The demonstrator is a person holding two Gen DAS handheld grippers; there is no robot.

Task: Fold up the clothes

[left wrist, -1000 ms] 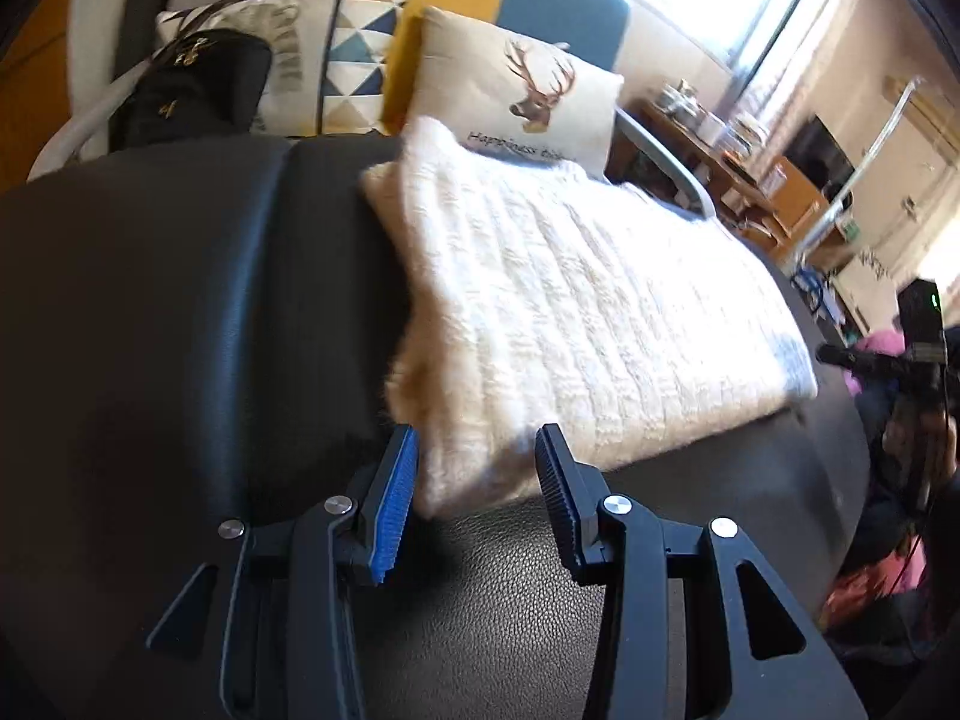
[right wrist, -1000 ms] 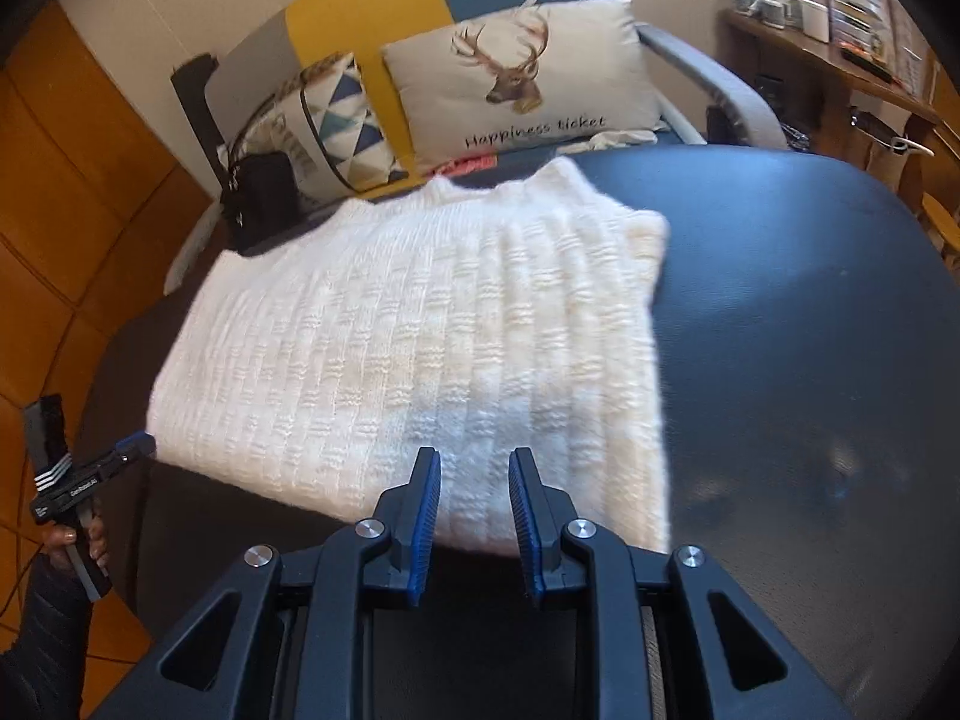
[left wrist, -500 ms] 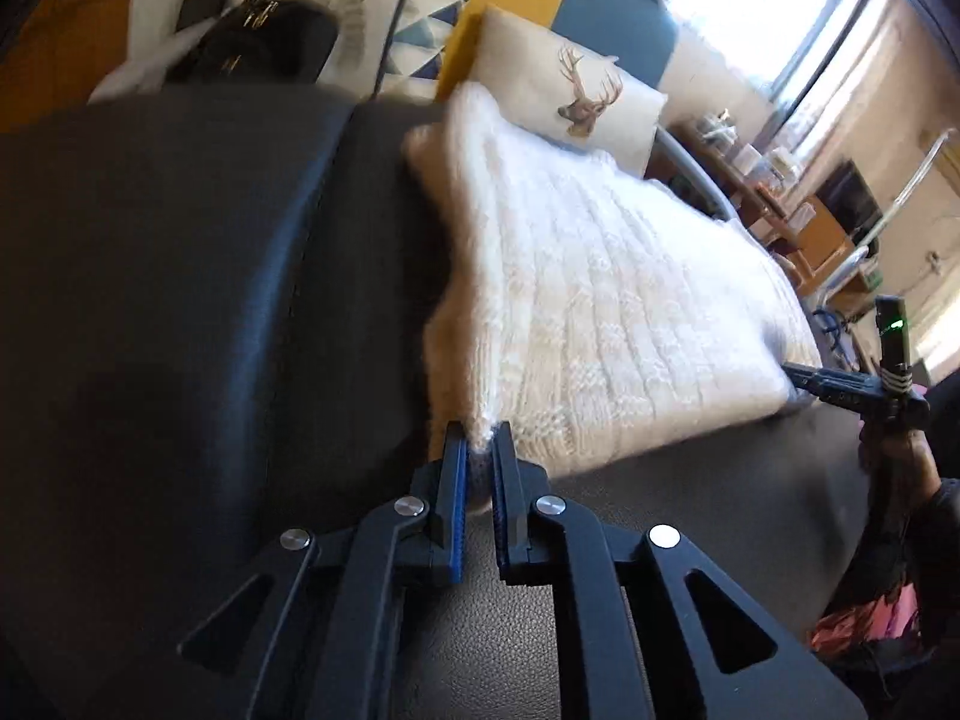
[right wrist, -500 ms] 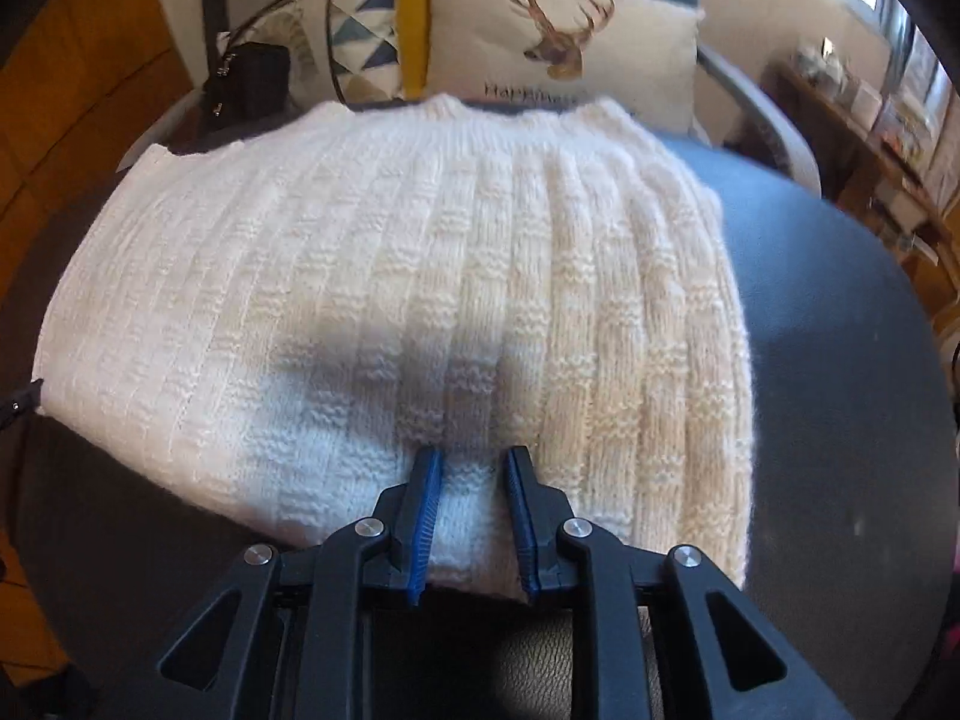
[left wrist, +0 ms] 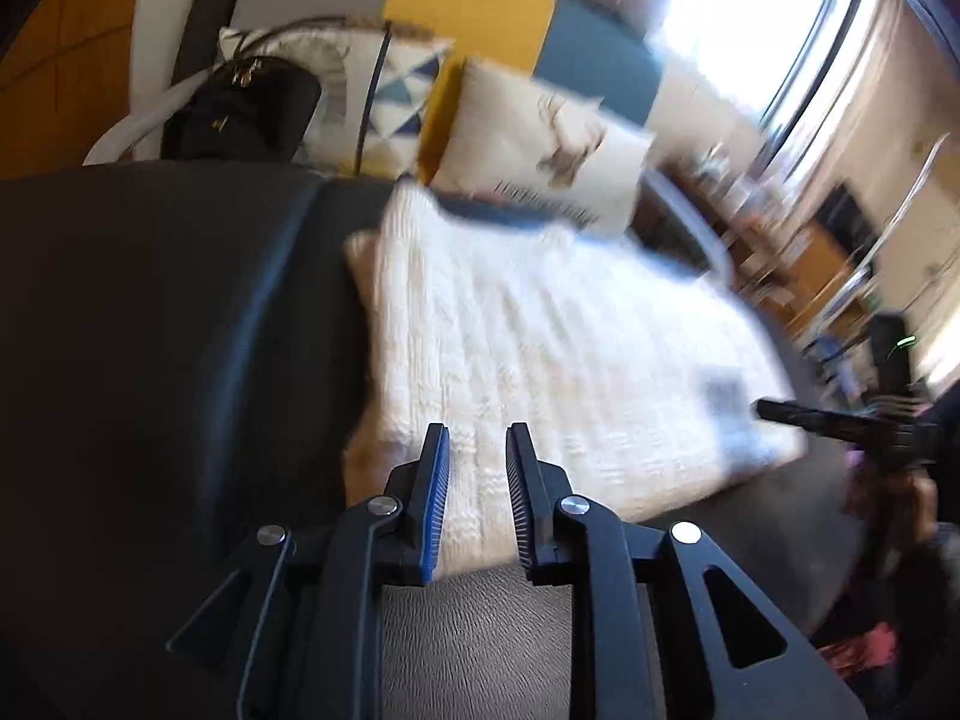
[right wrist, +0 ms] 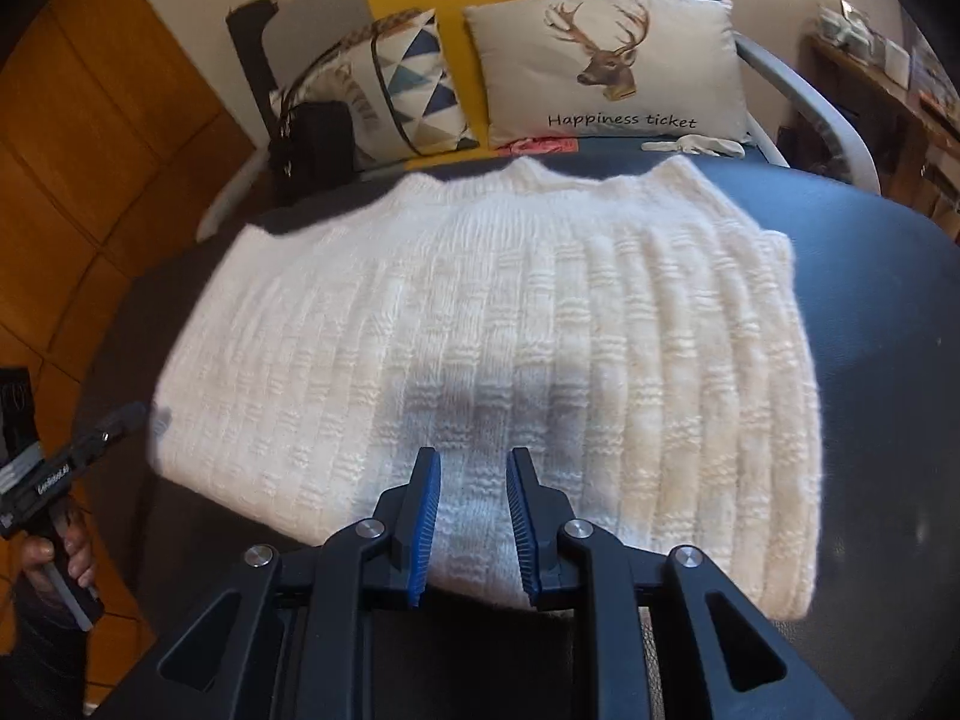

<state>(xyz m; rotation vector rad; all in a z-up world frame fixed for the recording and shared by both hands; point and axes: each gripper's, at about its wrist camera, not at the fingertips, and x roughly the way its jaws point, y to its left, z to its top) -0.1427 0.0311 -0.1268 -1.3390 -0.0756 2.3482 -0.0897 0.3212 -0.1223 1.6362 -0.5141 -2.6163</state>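
Observation:
A cream knitted sweater (right wrist: 510,312) lies folded flat on the black padded table (right wrist: 888,312). My right gripper (right wrist: 474,456) hovers over its near hem with the jaws a narrow gap apart and the knit showing between them; its shadow falls on the fabric. My left gripper (left wrist: 477,432) is over the sweater's (left wrist: 540,348) near left corner, with a small gap and fabric visible between the pads. That view is blurred by motion. Each view shows the other gripper at its edge: the right gripper (left wrist: 840,414) and the left gripper (right wrist: 60,468), the latter held by a hand (right wrist: 54,552).
Behind the table stands a sofa with a deer cushion (right wrist: 612,60), a triangle-pattern cushion (right wrist: 414,84) and a black bag (left wrist: 240,108). A pink item (right wrist: 537,146) and a white glove (right wrist: 690,147) lie on its seat. Cluttered shelves (right wrist: 870,54) stand at the far right.
My left gripper went from wide open to pinched on the sweater's corner, and now its jaws have parted again. The right gripper's gap stays the same, and it has shifted over the hem.

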